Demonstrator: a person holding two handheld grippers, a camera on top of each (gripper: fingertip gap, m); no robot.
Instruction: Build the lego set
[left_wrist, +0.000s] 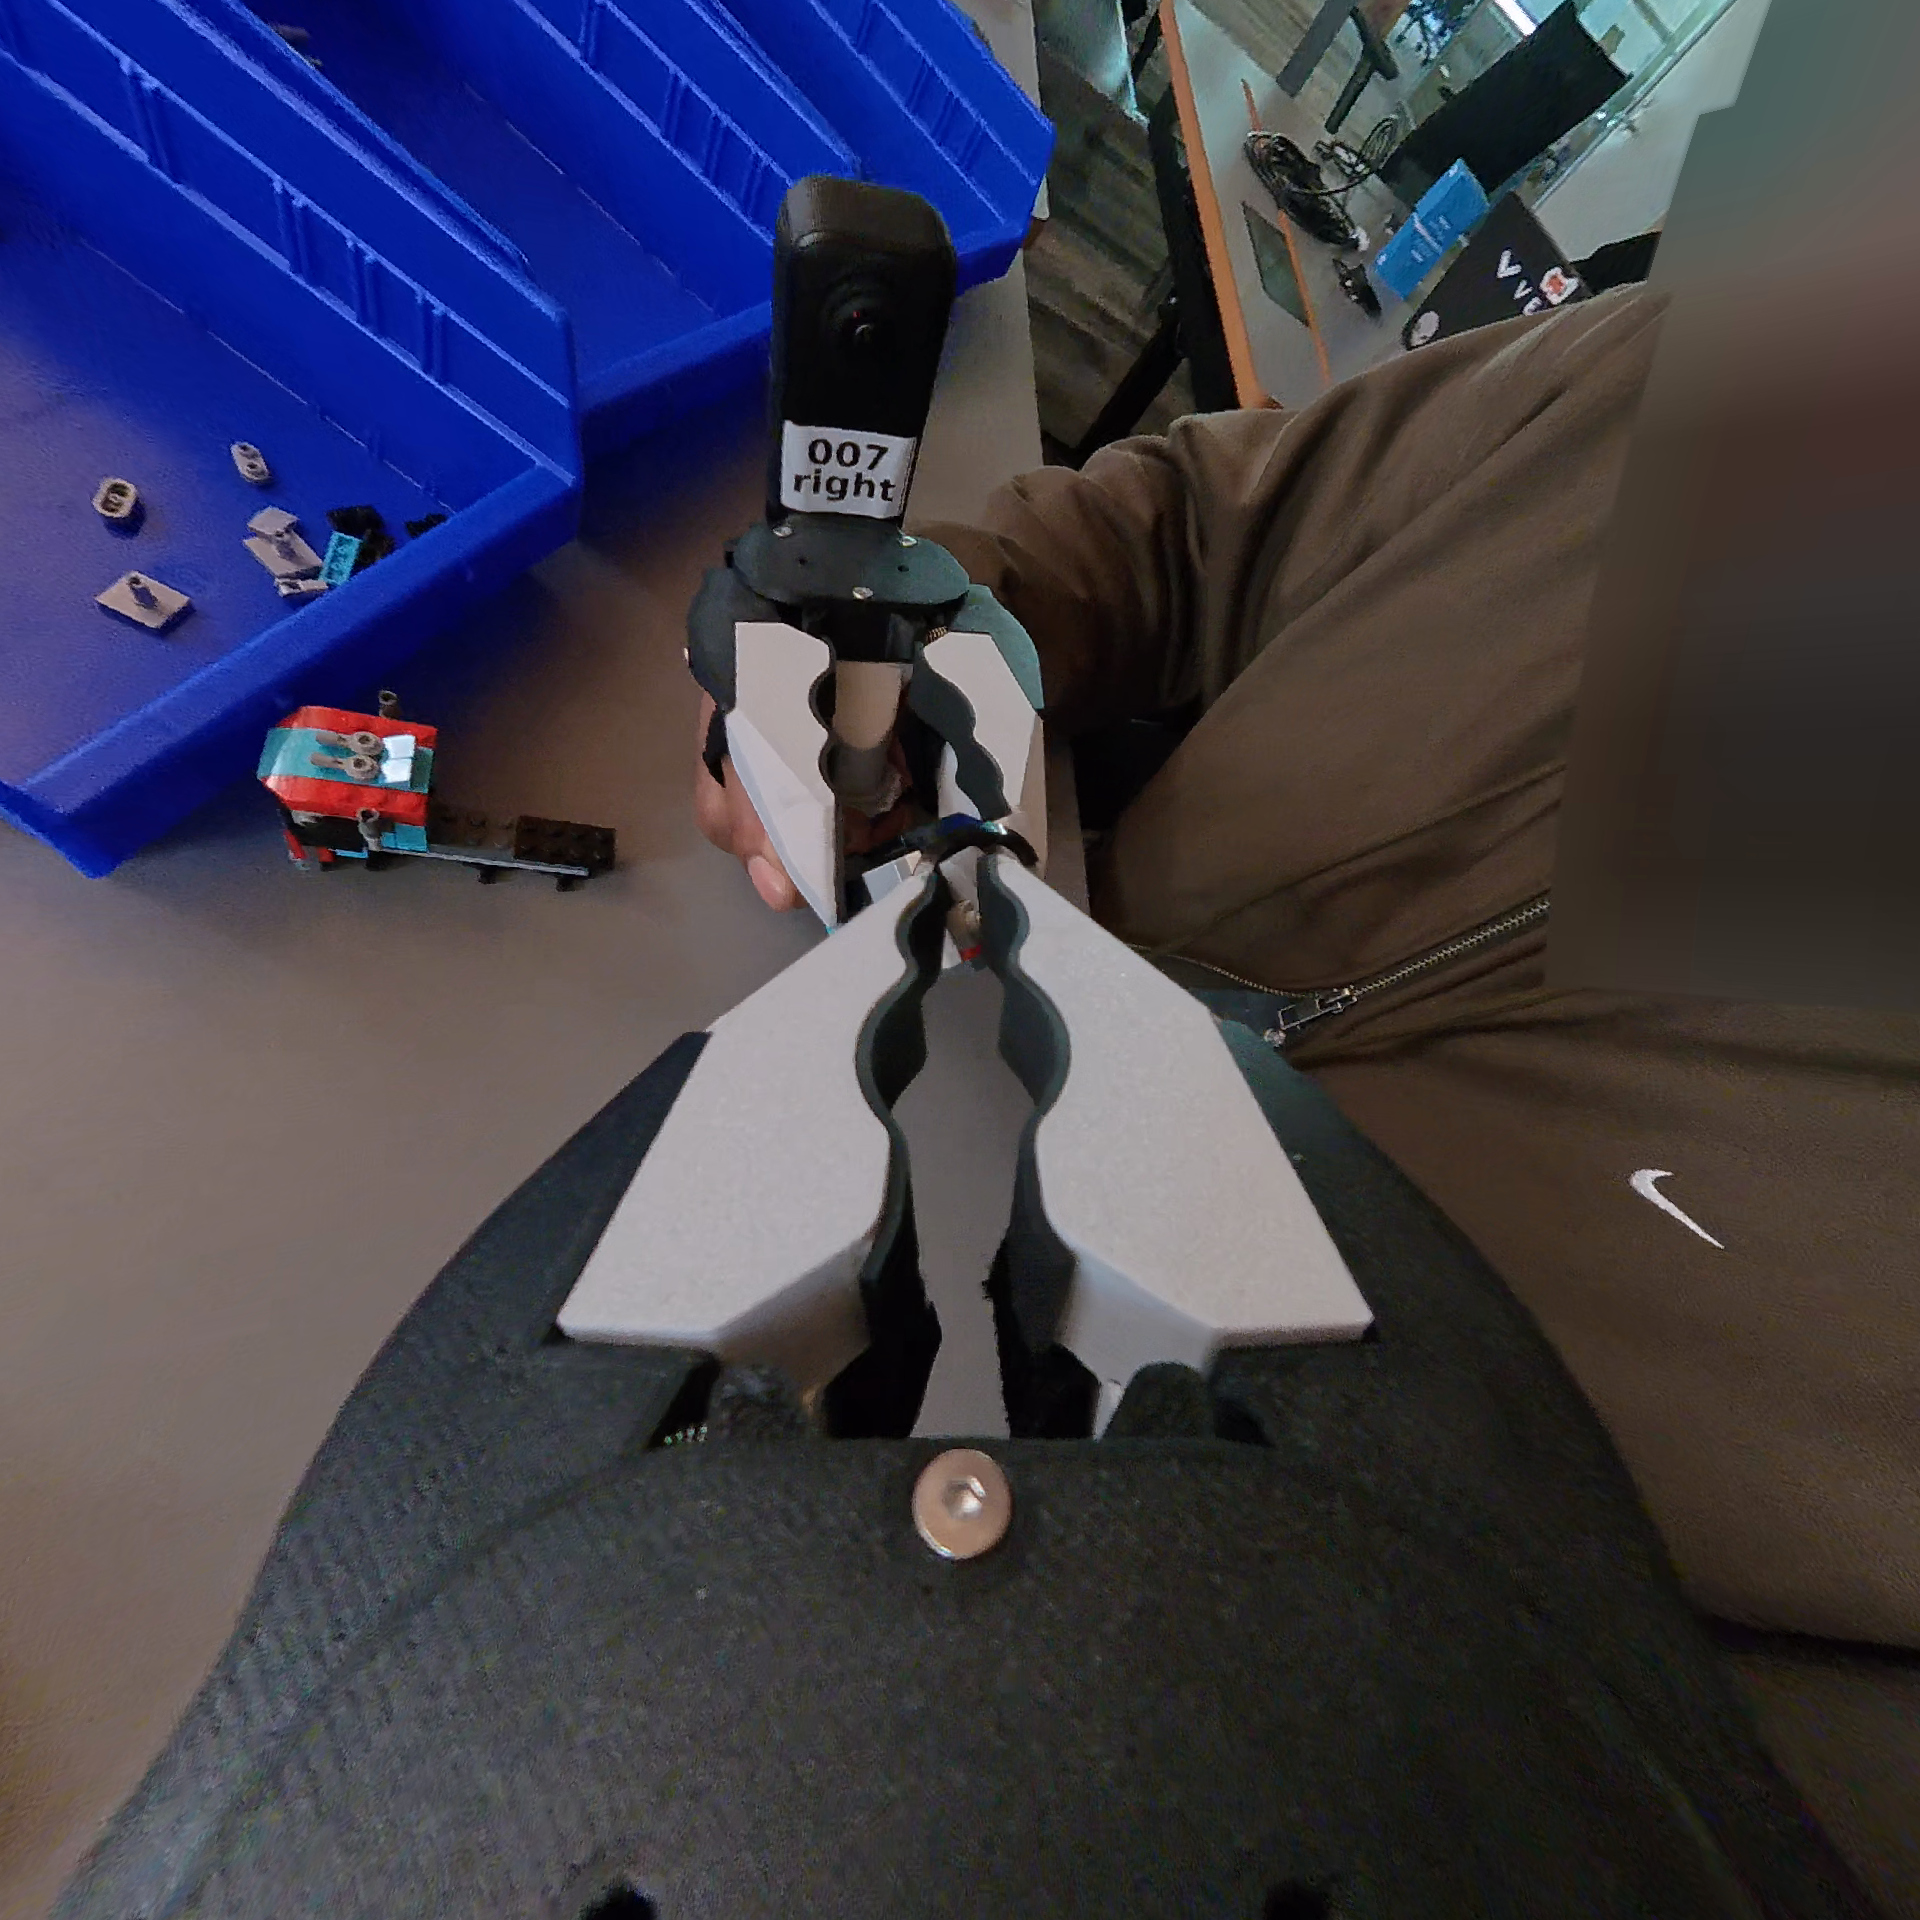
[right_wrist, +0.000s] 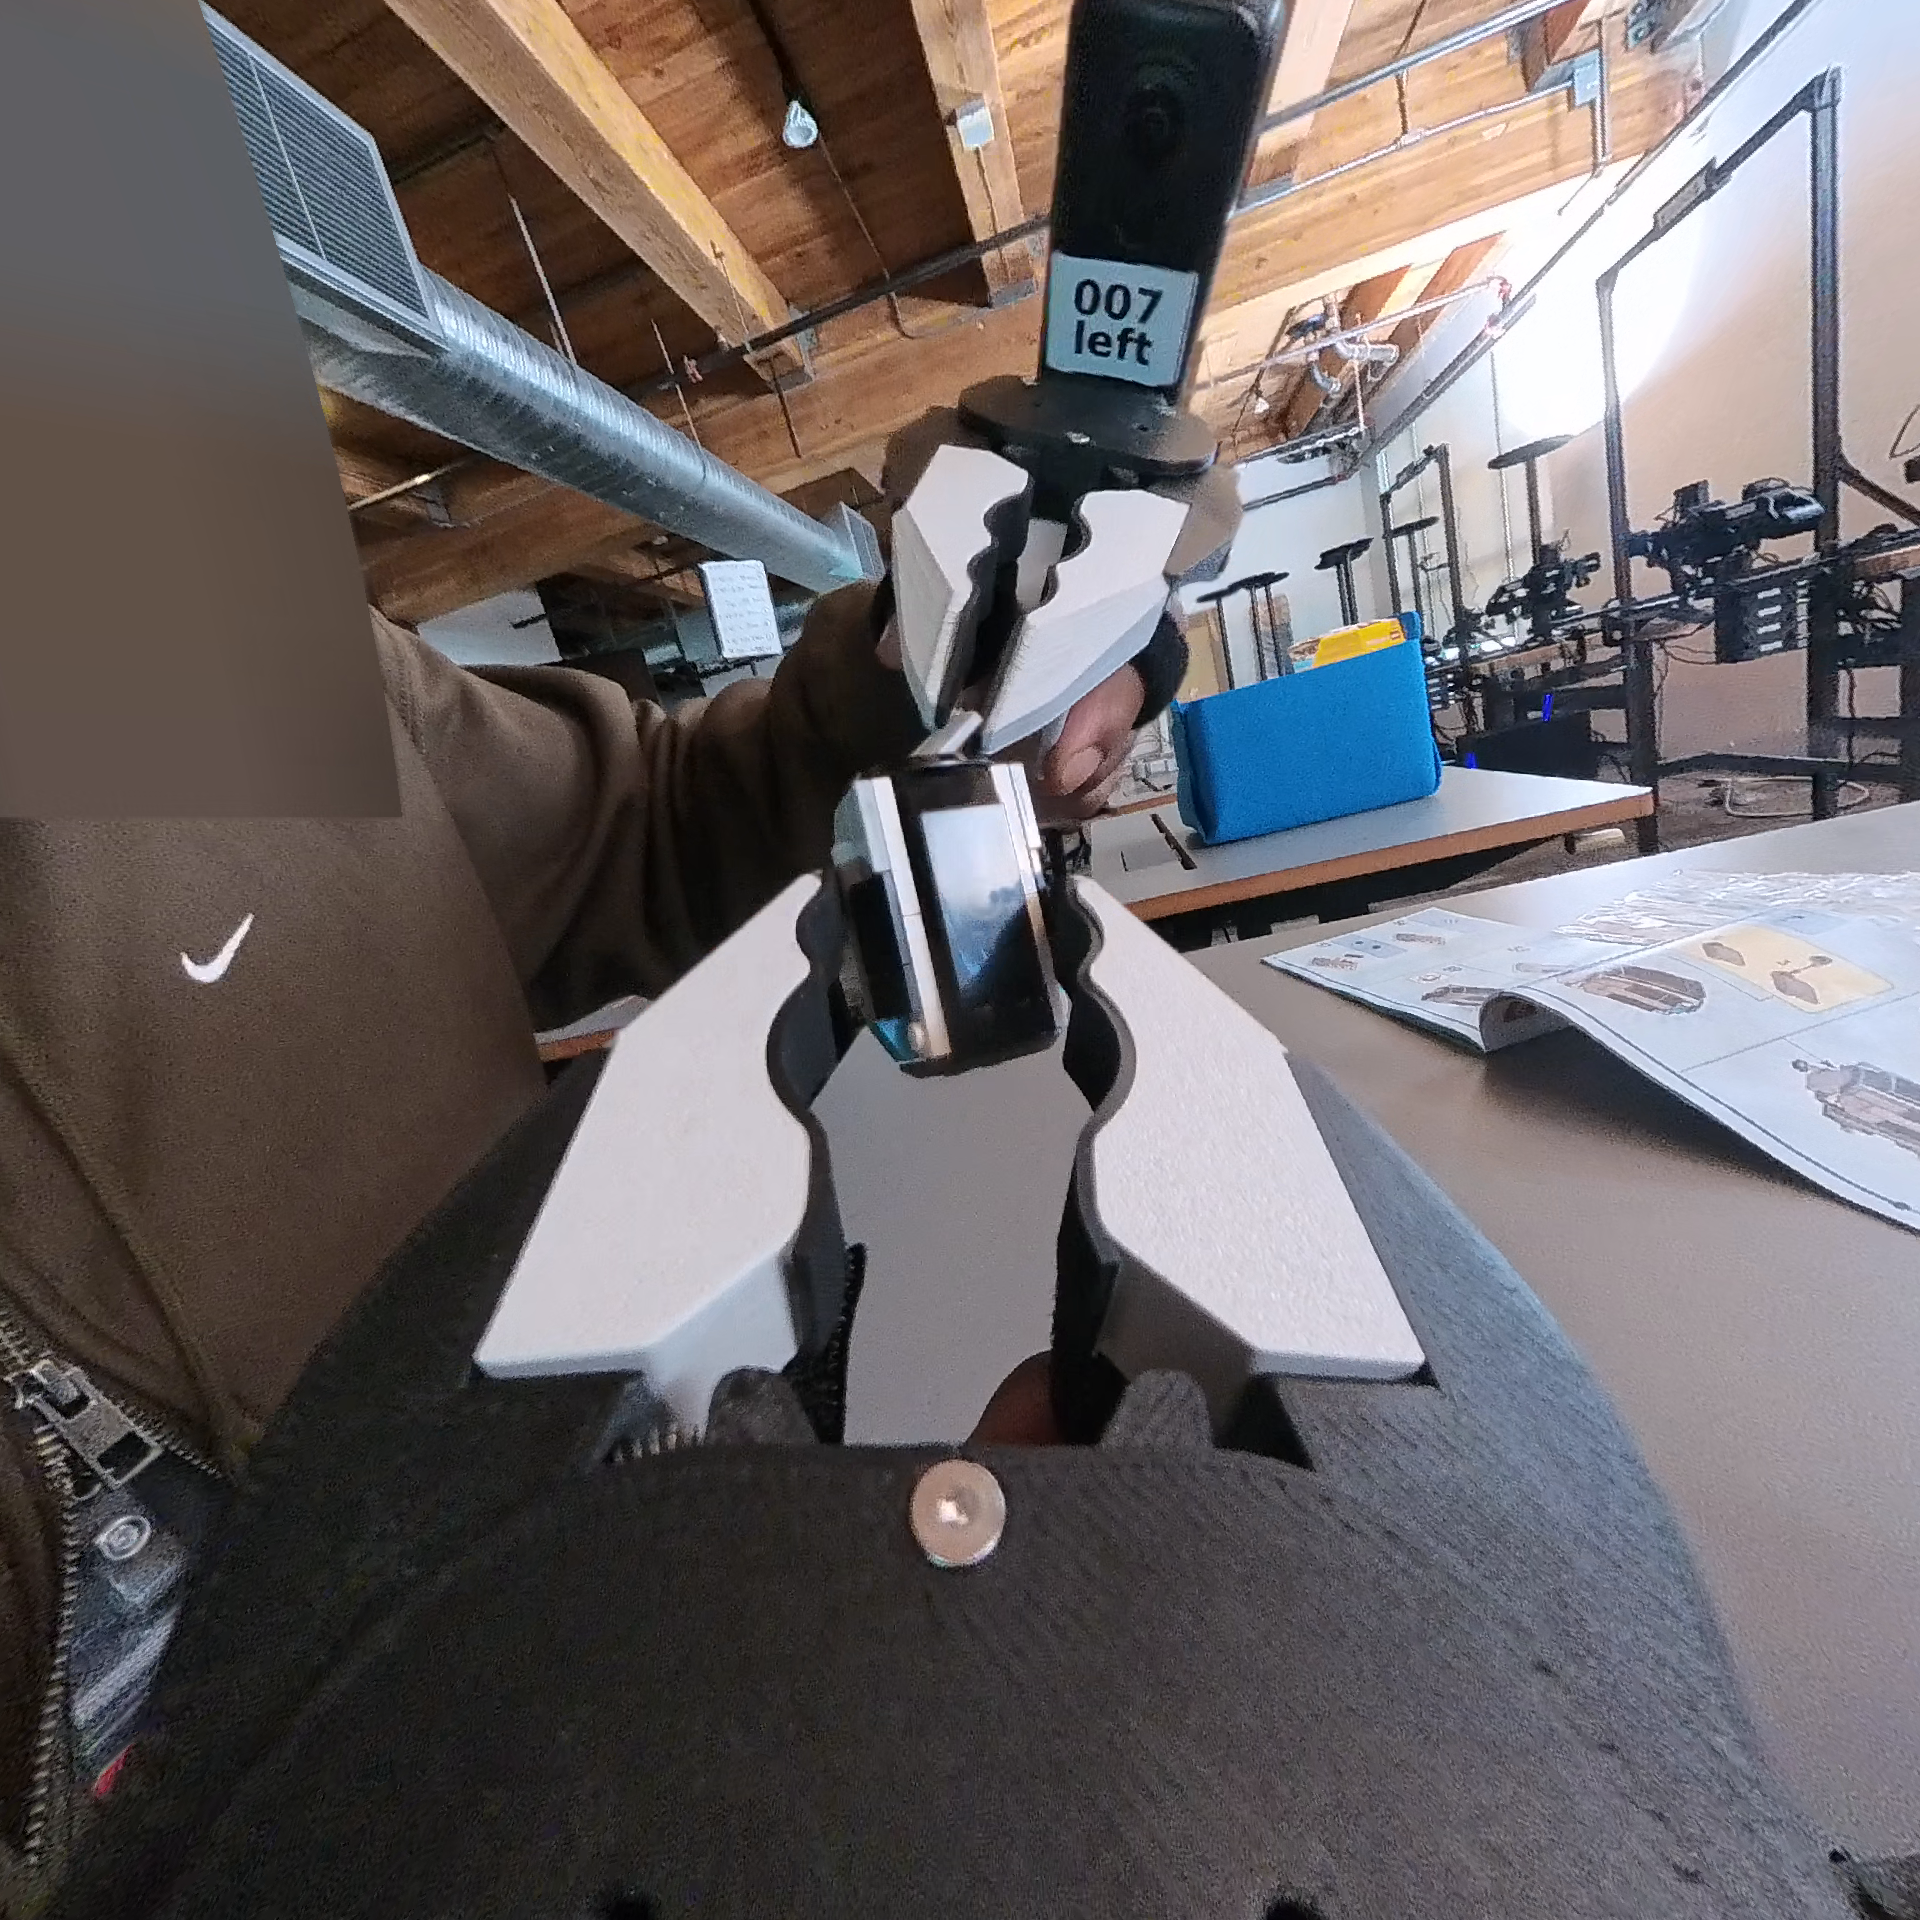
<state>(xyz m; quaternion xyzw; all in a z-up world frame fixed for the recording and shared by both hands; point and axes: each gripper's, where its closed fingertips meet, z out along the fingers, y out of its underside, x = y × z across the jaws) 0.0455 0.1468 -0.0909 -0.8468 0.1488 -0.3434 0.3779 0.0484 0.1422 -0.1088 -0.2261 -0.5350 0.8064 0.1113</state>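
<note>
Right now the right gripper (right_wrist: 951, 935) clamps a black-and-white brick block (right_wrist: 966, 914); the left gripper (left_wrist: 961, 914) pinches a thin grey piece (right_wrist: 948, 740) at the block's far end; a skewed push could pop it loose

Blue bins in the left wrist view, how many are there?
2. One blue bin sits nearest at left, with small loose pieces inside; a second blue bin stands behind it toward the top. More may lie beyond the frame.

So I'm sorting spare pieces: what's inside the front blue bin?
In the blue bin: several small grey pieces, a teal one, some black ones. Its nearest corner is hidden behind the front wall.
</note>
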